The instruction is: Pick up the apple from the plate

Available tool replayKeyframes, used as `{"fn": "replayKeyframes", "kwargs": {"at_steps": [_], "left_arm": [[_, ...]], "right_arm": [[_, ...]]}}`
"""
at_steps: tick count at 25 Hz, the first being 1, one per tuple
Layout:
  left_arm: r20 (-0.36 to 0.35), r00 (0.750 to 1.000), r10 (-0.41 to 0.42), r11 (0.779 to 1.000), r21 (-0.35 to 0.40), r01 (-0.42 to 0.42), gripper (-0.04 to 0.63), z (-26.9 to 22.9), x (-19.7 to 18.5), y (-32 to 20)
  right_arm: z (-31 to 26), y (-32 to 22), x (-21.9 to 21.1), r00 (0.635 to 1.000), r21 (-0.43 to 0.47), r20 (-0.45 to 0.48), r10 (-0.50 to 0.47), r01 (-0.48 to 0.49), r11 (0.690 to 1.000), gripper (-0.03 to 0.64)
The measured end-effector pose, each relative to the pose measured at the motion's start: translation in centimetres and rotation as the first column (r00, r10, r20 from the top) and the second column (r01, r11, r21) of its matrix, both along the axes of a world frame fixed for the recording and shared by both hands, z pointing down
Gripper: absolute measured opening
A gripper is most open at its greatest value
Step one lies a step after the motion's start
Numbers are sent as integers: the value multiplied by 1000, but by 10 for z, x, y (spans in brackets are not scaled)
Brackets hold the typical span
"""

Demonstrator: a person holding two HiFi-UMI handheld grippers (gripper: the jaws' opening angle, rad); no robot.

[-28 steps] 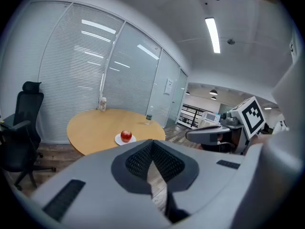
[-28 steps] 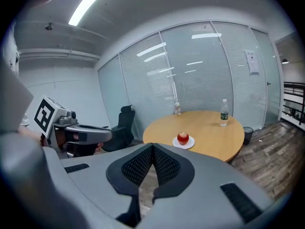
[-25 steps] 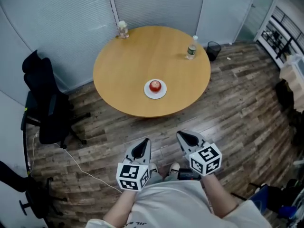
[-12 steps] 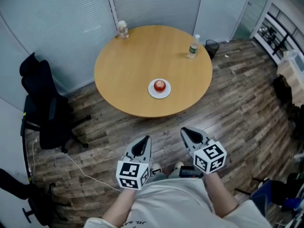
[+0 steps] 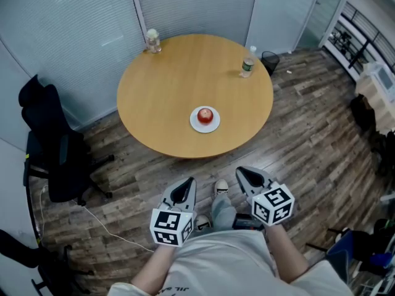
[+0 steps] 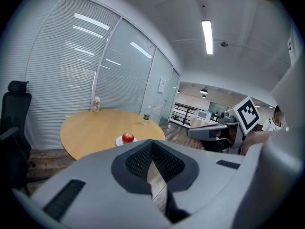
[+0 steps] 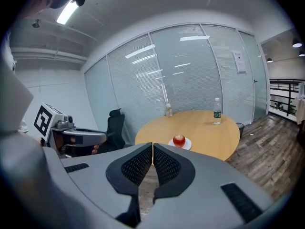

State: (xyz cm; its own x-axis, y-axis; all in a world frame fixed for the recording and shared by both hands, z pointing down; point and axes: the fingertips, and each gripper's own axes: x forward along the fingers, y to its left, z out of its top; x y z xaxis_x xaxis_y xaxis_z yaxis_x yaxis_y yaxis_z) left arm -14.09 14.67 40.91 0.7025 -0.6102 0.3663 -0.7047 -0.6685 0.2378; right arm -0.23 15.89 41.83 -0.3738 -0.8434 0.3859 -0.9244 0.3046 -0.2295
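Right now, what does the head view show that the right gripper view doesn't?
Head view only: a shoe and the right gripper's marker cube.
Right gripper view only: a ceiling light, a wall notice, and the right jaws end-on, together with nothing between them.
Both: table, plate, apple, two bottles, chair, left gripper.

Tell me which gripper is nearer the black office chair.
Left. The chair stands off to the left of the left gripper; the right gripper is farther right again.
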Motion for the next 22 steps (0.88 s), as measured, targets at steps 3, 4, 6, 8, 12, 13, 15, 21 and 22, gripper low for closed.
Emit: {"fn": "replayKeyframes", "kwargs": {"at_steps": [3,4,6,8,12,13,15,21,22], "left_arm": [[0,1000,-16,1000,-1,16,3,1,2,-20],[0,1000,-24,1000,-1,24,3,1,3,-28],[5,999,-40,999,-2,40,3,2,6,-43],[10,998,-59,998,-4,59,3,3,11,-60],[13,996,-89,996,-9,89,3,3,25,-99],[15,996,-93,996,-7,93,3,2,30,-109],[19,995,-102,995,-2,102,3,1,42,-127],[20,991,-133,991,-1,133,3,-2,74,-175],[22,990,-137,991,-1,137,3,-2,80,-181]], "right_arm": [[3,-20,4,1000,-3,5,-8,8,1000,31],[4,-30,6,1000,-5,6,-14,14,1000,31],[6,-48,10,1000,-6,7,-29,29,1000,31],[5,-67,16,999,-3,10,-43,43,999,31],[1,-111,33,998,1,15,-62,62,998,31],[1,-121,39,998,-2,15,-65,65,998,31],[2,-139,53,997,-10,15,-71,71,997,31],[-2,-190,86,995,1,18,-98,98,995,32],[-3,-197,91,995,3,18,-102,102,995,31]]}}
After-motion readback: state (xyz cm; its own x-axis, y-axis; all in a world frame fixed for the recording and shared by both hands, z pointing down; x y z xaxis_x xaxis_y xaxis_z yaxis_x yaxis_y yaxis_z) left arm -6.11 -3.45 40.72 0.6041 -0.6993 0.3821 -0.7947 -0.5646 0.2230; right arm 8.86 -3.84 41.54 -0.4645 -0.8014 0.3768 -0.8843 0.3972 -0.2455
